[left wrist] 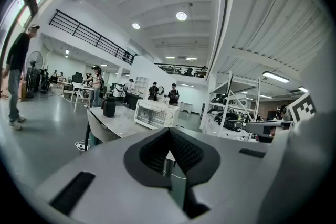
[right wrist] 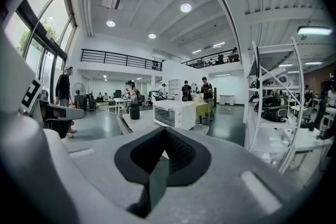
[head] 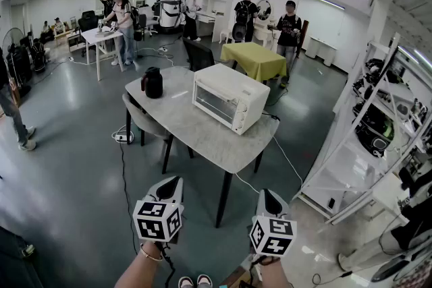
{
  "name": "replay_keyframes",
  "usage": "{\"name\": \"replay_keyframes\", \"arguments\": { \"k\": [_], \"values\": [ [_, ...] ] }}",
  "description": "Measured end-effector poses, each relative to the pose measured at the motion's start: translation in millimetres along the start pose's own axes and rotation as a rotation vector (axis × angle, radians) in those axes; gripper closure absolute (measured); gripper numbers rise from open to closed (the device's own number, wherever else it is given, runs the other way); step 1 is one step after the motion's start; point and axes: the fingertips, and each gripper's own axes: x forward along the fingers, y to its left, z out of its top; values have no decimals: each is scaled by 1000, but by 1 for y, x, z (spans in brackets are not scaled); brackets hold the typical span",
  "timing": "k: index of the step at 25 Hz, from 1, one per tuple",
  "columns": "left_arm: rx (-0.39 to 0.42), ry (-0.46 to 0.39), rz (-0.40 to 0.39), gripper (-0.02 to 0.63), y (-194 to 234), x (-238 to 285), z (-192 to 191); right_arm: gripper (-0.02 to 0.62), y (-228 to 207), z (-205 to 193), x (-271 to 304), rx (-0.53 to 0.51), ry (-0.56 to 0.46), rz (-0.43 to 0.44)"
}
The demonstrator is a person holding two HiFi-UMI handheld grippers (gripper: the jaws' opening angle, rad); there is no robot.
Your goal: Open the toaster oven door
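The grey stone-look worktop [head: 192,131] stands far ahead. A boxy cream toaster oven [head: 229,96] sits on its right part, glass door closed. Near, the left gripper [head: 175,180] and right gripper [head: 265,193] hang with jaws together, empty.

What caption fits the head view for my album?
Left gripper and right gripper, both shut, held short of the table with the closed toaster oven and a black jug.

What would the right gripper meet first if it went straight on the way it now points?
The right gripper points at the near end of the table, so probably that edge first, with the toaster oven just beyond it; depth is unclear.
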Motion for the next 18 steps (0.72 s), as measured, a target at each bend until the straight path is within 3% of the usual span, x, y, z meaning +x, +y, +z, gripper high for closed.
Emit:
{"name": "replay_keyframes", "arguments": {
  "k": [18],
  "values": [
    [-5,29,-22,601,20,-1,-12,591,12,-11,6,65,-3,-28]
  ]
}}
